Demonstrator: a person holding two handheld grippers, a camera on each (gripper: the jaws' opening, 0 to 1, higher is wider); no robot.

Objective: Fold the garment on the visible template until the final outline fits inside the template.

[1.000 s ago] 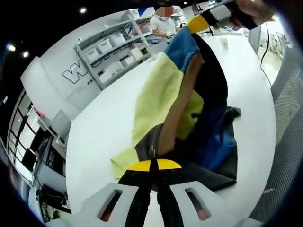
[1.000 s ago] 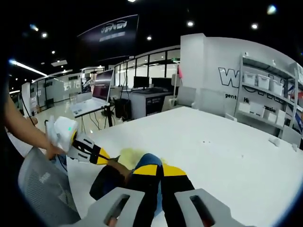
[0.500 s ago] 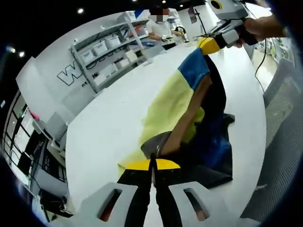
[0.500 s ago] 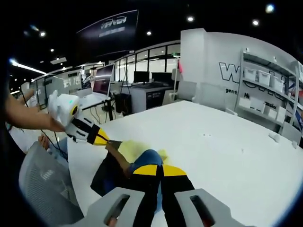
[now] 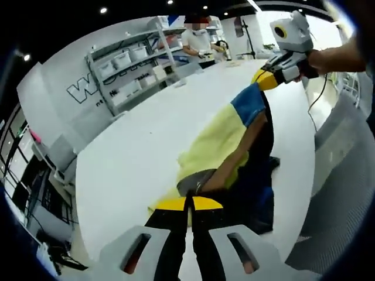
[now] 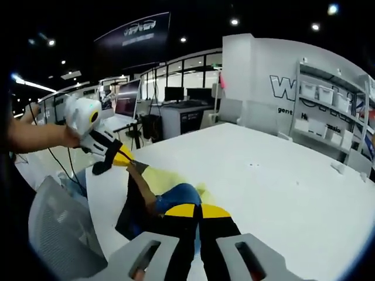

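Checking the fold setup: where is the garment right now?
The garment hangs stretched between the left tool and right tool over the white table, near its edge.

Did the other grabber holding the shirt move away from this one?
Yes. In the right gripper view, the left gripper has moved up and away over the white table, stretching the garment.

Found wide bare desk [image 5: 129, 158] beyond the stretched garment [image 5: 225, 137]; grey mesh chair [image 6: 55, 234] crowded the near edge, shelving [image 5: 132, 61] stood far back
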